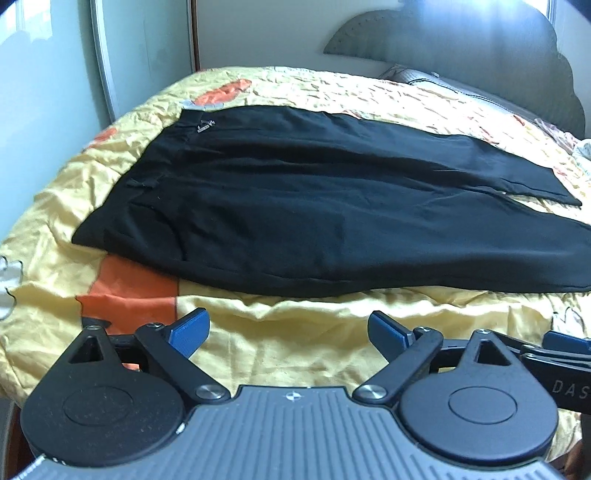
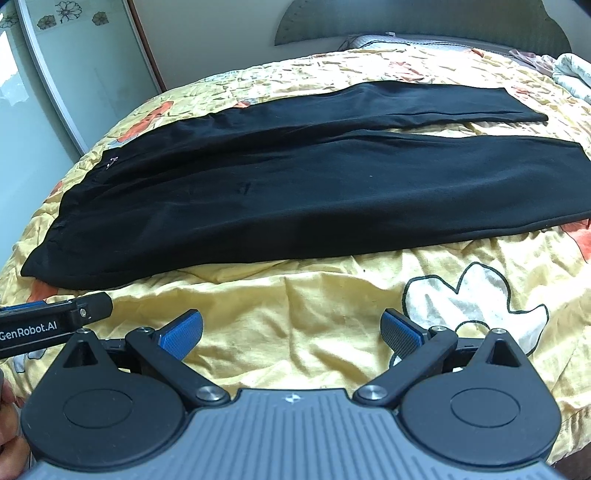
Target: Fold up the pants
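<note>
Black pants (image 1: 295,199) lie flat on the yellow bedspread (image 1: 295,332), waistband at the left, both legs stretching to the right; they also show in the right wrist view (image 2: 314,192). My left gripper (image 1: 288,328) is open and empty, hovering over the bedspread in front of the pants' near edge. My right gripper (image 2: 291,328) is open and empty, also in front of the near leg. The left gripper's side shows at the left of the right wrist view (image 2: 55,317). The right gripper's tip shows at the right edge of the left wrist view (image 1: 565,343).
The bedspread (image 2: 295,295) has orange patches and a white flower print (image 2: 476,299). A grey headboard (image 1: 461,33) and pillows (image 2: 406,40) stand at the far side. A mirrored wardrobe door (image 2: 74,66) stands at the left. Crumpled cloth (image 2: 572,74) lies at the far right.
</note>
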Action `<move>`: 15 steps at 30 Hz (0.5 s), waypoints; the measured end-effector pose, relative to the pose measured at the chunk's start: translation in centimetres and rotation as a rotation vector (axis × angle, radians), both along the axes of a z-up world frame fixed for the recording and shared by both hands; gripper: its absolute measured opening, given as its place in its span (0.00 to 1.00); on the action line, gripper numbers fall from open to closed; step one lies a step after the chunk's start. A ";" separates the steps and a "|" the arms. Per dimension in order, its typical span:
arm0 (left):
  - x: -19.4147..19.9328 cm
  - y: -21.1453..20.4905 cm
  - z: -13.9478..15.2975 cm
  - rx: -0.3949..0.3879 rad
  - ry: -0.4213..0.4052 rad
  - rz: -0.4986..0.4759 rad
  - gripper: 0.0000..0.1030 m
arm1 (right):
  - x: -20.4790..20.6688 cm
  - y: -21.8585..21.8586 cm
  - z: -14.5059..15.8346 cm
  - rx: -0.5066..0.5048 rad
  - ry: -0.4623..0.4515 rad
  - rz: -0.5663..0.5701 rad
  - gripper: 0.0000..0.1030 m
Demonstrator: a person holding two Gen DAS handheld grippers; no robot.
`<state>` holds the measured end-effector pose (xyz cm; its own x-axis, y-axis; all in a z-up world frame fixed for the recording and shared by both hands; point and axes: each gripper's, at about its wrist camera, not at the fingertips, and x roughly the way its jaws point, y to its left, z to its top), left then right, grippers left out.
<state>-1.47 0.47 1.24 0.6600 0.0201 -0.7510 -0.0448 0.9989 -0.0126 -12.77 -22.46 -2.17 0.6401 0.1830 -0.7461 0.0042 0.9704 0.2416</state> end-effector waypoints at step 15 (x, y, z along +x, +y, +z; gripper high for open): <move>0.2 -0.7 -0.2 0.071 0.005 -0.008 0.95 | 0.0 -0.3 0.0 0.007 -0.003 -0.003 1.00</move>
